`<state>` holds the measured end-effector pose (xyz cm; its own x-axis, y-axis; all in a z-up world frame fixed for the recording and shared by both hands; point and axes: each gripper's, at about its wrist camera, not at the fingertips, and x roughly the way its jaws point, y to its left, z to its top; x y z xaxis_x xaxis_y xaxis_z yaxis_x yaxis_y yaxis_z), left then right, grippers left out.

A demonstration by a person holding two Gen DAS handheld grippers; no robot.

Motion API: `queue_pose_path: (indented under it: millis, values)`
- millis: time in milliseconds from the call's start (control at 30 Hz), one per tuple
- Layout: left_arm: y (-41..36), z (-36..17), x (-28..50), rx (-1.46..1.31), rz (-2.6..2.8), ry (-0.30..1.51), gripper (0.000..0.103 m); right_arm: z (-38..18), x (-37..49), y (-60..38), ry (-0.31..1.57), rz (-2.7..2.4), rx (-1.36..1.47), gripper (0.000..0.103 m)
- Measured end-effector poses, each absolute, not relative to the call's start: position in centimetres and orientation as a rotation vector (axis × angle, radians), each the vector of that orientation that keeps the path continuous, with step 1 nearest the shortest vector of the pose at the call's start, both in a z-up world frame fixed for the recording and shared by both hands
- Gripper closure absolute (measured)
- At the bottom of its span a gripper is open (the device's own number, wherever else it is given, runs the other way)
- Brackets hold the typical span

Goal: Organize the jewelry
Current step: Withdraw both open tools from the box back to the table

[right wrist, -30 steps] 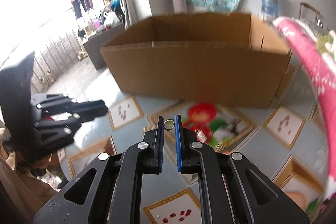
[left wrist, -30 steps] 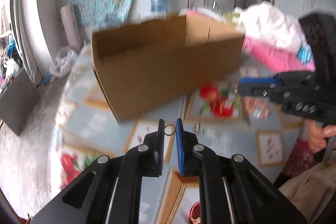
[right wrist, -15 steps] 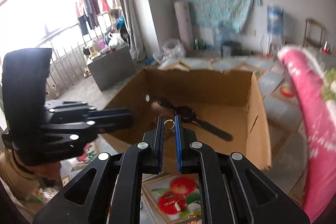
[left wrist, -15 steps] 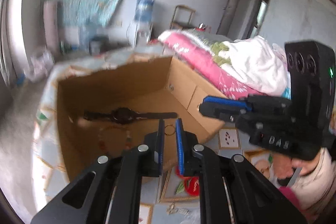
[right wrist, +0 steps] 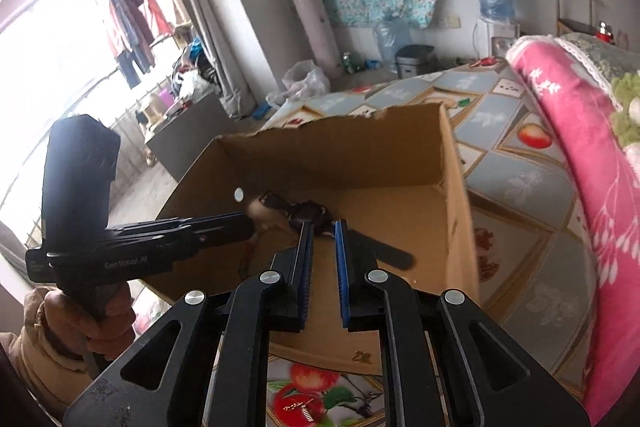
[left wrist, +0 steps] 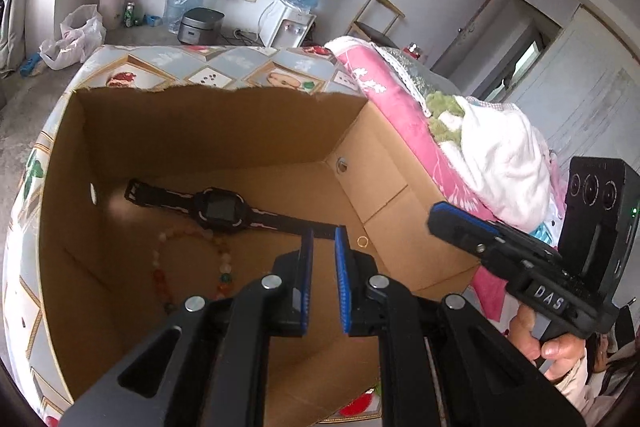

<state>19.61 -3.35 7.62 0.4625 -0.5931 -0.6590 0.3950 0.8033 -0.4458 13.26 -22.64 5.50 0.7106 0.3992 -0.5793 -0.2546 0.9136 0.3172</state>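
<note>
Here both tools hung narrowly parted and empty: the left tool (left wrist: pixel 323 233) at lower centre above the cardboard box (left wrist: pixel 208 131), a gold ring (left wrist: pixel 362 241) just right of it; the right tool (right wrist: pixel 323 227) likewise.

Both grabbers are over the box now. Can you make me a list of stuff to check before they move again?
1. Left hand-held gripper empty: ok, its jaws stand apart with nothing between them.
2. Right hand-held gripper empty: ok, jaws apart, nothing held.
3. Gold ring inside the cardboard box: ok, it shows against the box floor just right of the left fingers.
4. A second ring in the box: cannot tell, only one shows.
5. Black watch in the box: ok, lying flat on the floor.
6. Bead bracelet in the box: ok, beside the watch.
</note>
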Motion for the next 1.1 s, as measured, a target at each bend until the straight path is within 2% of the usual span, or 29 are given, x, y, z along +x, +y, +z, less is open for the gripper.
queue_pose_path:
  millis: [267,333,633,767,833,900,1100]
  values:
    - [-2.5,9.0,18.7,-0.246,-0.609,0.853,0.092,6.9,10.9,-25.2,0.625,0.349,0.283,0.085]
    - [-2.3,9.3,18.4,-0.246,-0.611,0.842,0.092,7.2,10.4,-25.8,0.611,0.358,0.309,0.078]
    - [-1.4,10.2,17.0,-0.237,-0.601,0.812,0.090,8.2,10.0,-26.0,0.604,0.421,0.340,0.059]
    - [-0.4,11.5,14.2,-0.186,-0.611,0.753,0.082,8.9,8.2,-25.7,0.565,0.456,0.314,0.057]
    - [0.3,12.0,12.1,-0.146,-0.631,0.719,0.075,8.9,7.1,-25.6,0.552,0.474,0.303,0.054]
    - [1.0,12.3,9.9,-0.109,-0.655,0.697,0.063,8.6,5.6,-25.4,0.544,0.501,0.286,0.053]
    - [2.6,10.8,4.1,-0.039,-0.703,0.726,0.042,5.7,2.5,-24.5,0.596,0.560,0.281,0.052]
